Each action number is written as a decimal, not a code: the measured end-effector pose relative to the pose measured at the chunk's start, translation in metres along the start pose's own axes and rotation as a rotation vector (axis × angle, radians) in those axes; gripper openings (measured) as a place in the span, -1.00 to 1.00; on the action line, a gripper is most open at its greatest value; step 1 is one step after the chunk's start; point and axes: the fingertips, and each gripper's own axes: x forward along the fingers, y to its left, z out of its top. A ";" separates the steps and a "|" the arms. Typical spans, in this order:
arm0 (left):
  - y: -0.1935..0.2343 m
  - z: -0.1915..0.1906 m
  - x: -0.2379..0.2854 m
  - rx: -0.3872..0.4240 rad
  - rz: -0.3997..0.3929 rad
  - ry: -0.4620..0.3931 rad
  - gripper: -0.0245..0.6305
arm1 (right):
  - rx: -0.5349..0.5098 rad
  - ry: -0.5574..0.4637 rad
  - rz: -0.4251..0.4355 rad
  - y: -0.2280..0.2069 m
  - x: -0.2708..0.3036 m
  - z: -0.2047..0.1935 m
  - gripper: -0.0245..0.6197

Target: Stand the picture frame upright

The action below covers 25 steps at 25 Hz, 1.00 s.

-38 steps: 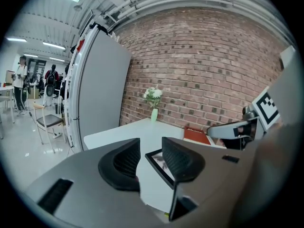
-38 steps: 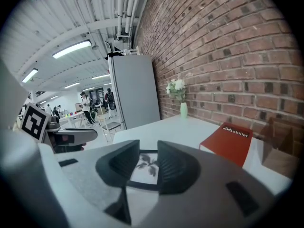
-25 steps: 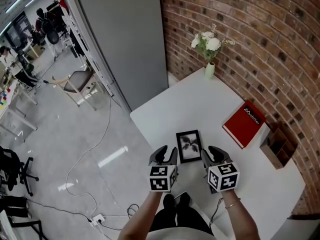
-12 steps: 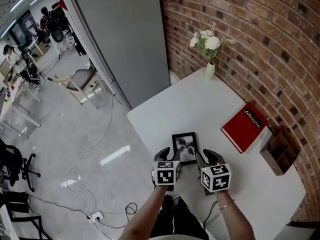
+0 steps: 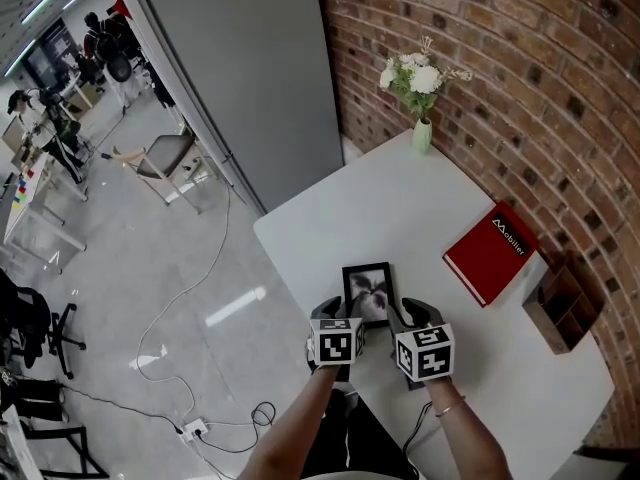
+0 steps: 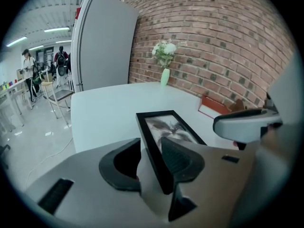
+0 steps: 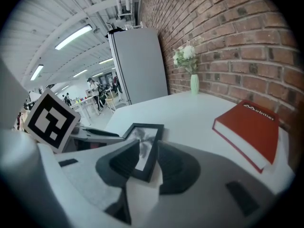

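Observation:
A black picture frame [image 5: 367, 286] with a grey flower print lies face up on the white table [image 5: 400, 203], close to its near edge. My left gripper [image 5: 338, 314] is at the frame's near left corner. In the left gripper view the frame's [image 6: 172, 127] left bar runs between the jaws of that gripper [image 6: 151, 158], which are closed in on it. My right gripper [image 5: 408, 315] is at the near right corner. In the right gripper view that corner of the frame [image 7: 148, 136] sits pinched in the gripper [image 7: 148, 163].
A red book [image 5: 492, 251] lies to the right by the brick wall, with a wooden holder [image 5: 560, 306] behind it. A green vase of white flowers [image 5: 420, 133] stands at the far corner. A tall grey cabinet [image 5: 250, 68] rises beyond the table's left edge.
Both grippers have come forward and inward onto the frame's near corners, and their jaws have narrowed from wide open. The frame still lies flat.

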 end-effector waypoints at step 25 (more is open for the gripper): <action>-0.004 0.002 0.000 0.002 -0.017 0.024 -0.68 | 0.010 0.097 -0.067 -0.011 0.043 -0.015 -0.60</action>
